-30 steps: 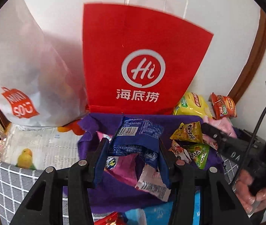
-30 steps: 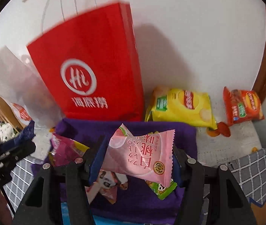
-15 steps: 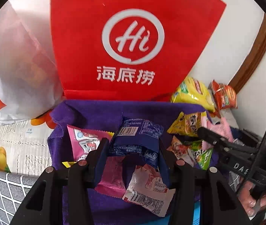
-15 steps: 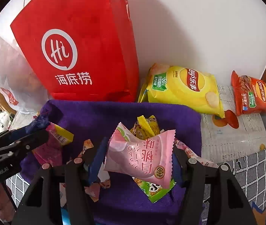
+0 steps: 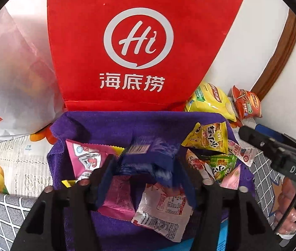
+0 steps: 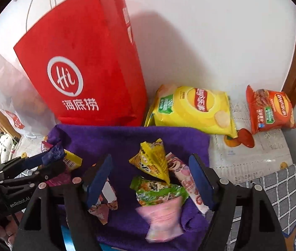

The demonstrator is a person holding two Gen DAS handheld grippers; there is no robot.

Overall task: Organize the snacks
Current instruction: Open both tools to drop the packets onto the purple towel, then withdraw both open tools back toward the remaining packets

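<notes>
- My left gripper (image 5: 146, 179) hangs over the purple cloth (image 5: 110, 123); its jaws have just been opening, and the blue packet (image 5: 148, 159) shows between them as a blur, the pads no longer pressing on it.
- My right gripper (image 6: 150, 179) stands wide over the same cloth, its jaws having just been opening; the pink packet (image 6: 162, 217) is a blur below them, free of both pads.
- Small packets lie scattered on the cloth: a yellow one (image 6: 154, 161), a green one (image 6: 158, 192), a pink-and-white one (image 5: 87, 156).
- Behind the cloth a red paper bag (image 6: 85, 67) stands against the wall, with a white plastic bag (image 5: 12, 79) to its left.
- A yellow chip bag (image 6: 194, 106) and an orange chip bag (image 6: 269, 110) lie to the right of the red bag.
</notes>
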